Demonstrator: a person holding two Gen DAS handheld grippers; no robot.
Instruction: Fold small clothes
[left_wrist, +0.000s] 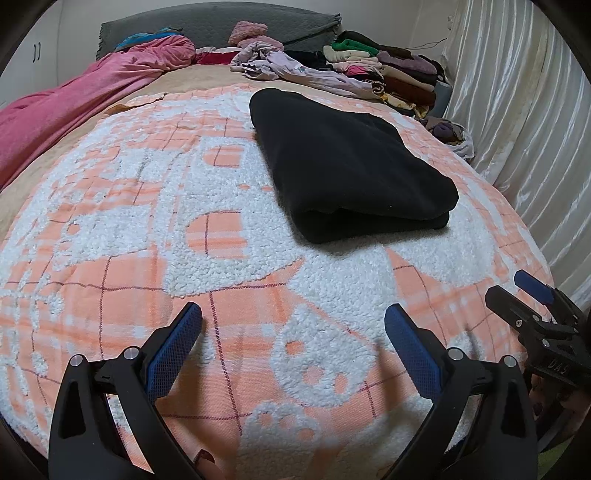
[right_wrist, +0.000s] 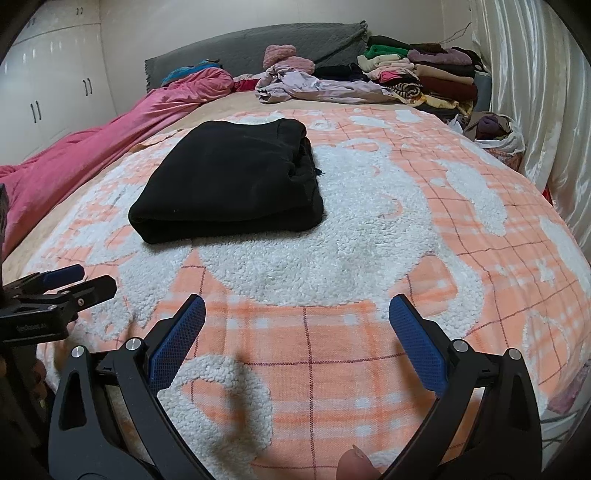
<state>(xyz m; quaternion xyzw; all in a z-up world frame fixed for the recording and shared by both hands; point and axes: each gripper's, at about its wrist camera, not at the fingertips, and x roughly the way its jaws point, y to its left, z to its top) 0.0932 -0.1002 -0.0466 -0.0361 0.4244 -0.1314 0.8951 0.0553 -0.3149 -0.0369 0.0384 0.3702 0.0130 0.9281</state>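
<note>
1. The left gripper (left_wrist: 293, 319) hovers with fingers spread wide, holding nothing.
2. The right gripper (right_wrist: 297, 312) is likewise spread and empty.
3. The folded black garment (left_wrist: 347, 166) lies on the orange-white blanket (left_wrist: 229, 314), at one o'clock from the left gripper and eleven o'clock from the right.

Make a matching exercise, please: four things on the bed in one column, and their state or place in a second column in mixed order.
Things:
1. black garment
2. lilac garment
3. pink quilt
4. left gripper

States:
A. crumpled, unfolded, at the far end
B. open, holding nothing
C. folded, on the checked blanket
D. bunched along the bed's left side

Pairs: 1-C, 2-A, 3-D, 4-B
</note>
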